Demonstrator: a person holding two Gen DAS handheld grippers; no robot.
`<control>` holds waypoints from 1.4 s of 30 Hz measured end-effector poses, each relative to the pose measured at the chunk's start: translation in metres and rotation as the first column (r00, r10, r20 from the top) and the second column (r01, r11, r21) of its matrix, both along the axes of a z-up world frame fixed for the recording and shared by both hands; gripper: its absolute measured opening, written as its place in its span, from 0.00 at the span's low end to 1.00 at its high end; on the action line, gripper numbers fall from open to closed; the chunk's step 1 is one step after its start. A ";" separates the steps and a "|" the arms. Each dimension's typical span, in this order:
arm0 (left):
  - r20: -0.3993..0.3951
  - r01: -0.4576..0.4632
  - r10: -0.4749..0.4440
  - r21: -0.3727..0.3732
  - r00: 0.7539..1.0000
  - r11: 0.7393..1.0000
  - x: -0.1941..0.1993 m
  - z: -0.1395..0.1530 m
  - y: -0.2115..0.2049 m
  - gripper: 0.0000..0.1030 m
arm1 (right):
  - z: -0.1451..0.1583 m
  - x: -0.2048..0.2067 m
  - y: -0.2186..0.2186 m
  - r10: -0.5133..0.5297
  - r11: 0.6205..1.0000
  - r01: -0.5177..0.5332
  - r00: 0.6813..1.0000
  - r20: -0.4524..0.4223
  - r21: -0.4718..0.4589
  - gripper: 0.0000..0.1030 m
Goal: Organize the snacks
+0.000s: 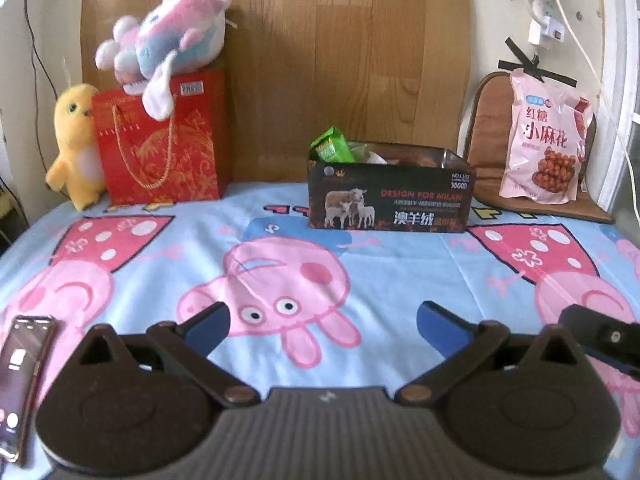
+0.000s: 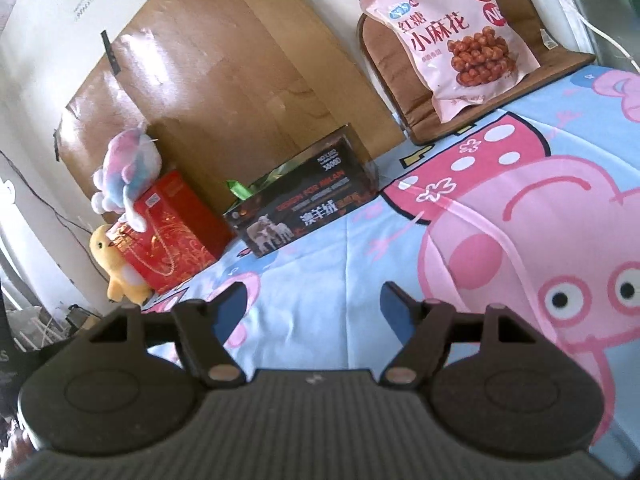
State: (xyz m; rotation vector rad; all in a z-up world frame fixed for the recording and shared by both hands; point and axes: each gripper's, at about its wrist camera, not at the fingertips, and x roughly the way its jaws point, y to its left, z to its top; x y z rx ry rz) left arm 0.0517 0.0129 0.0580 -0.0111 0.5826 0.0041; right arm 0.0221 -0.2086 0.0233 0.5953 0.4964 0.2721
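Note:
A dark box (image 1: 386, 200) printed with sheep stands at the back of the bed and holds snack packs, a green one (image 1: 331, 147) sticking out at its left end. It also shows in the right wrist view (image 2: 304, 204). A pink snack bag (image 1: 546, 136) leans on a brown cushion at the back right; it also shows in the right wrist view (image 2: 456, 36). My left gripper (image 1: 322, 322) is open and empty above the sheet, well short of the box. My right gripper (image 2: 312, 304) is open and empty, tilted, above the sheet.
A red gift bag (image 1: 160, 140) with a plush toy (image 1: 168, 40) on top and a yellow plush chick (image 1: 76, 140) stand at the back left. A phone (image 1: 20, 380) lies at the left edge. A wooden board (image 1: 344, 60) leans on the wall; cables (image 1: 580, 40) hang at right.

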 end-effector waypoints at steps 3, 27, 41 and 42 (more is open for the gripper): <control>0.023 -0.005 0.004 0.019 1.000 1.000 -0.010 0.005 -0.002 1.00 | 0.004 -0.010 0.000 0.000 1.000 0.000 1.000 0.015 0.003 0.75; 0.067 -0.068 0.062 0.096 0.996 0.993 -0.070 0.004 -0.003 1.00 | 0.020 -0.059 0.006 -0.002 1.000 -0.001 0.995 0.102 0.031 0.83; 0.133 -0.152 0.128 0.191 0.983 0.970 -0.067 0.003 0.002 1.00 | 0.017 -0.058 0.010 0.007 0.999 -0.010 0.996 0.085 0.035 0.84; 0.153 -0.175 0.144 0.214 0.978 0.961 -0.067 0.003 0.002 1.00 | 0.016 -0.058 0.010 0.008 0.999 -0.011 0.996 0.084 0.034 0.84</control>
